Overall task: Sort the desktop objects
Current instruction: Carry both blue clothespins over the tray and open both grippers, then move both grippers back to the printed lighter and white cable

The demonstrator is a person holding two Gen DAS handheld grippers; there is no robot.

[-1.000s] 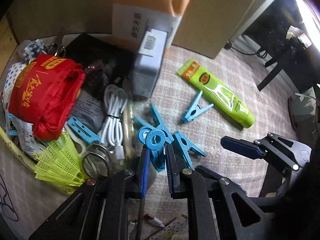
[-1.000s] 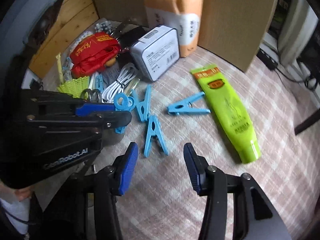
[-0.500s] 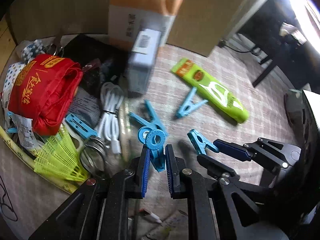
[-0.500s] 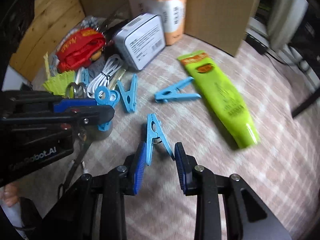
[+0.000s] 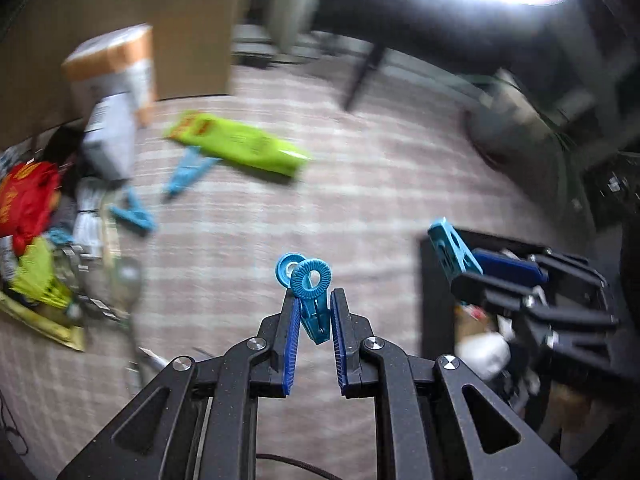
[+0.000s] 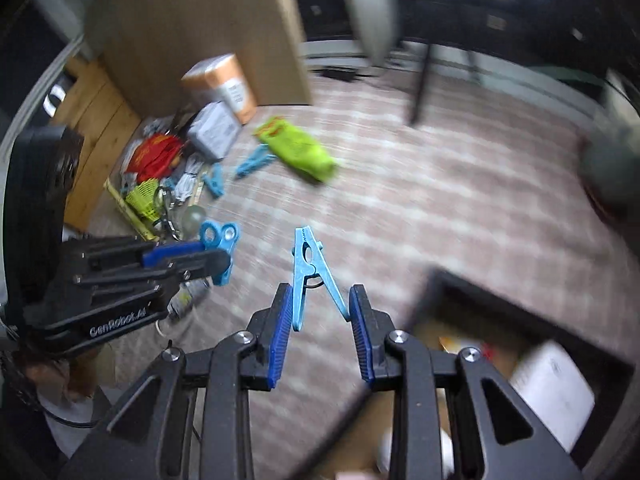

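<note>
Both clips lifted off the cloth — right claw (image 6: pixel 320 316) pinching blue clothespin (image 6: pixel 310 268)

Landmark: tube (image 6: pixel 298 151) on surface (image 6: pixel 460 200). Two loose clothespins (image 6: pixel 250 164) just left of it. Tin (image 6: pixel 214 130) and tissue pack (image 6: pixel 224 84) behind-left. Box (image 6: pixel 500 320) well apart, front-right of tube.

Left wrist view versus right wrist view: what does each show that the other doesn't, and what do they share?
Only the left wrist view shows the left gripper pads pinching the round-handled clip head-on.

Only the right wrist view shows the right gripper squeezing the blue clothespin, a wooden panel and the white box inside the black bin.

Both show the green tube, orange-topped pack and checked cloth.
</note>
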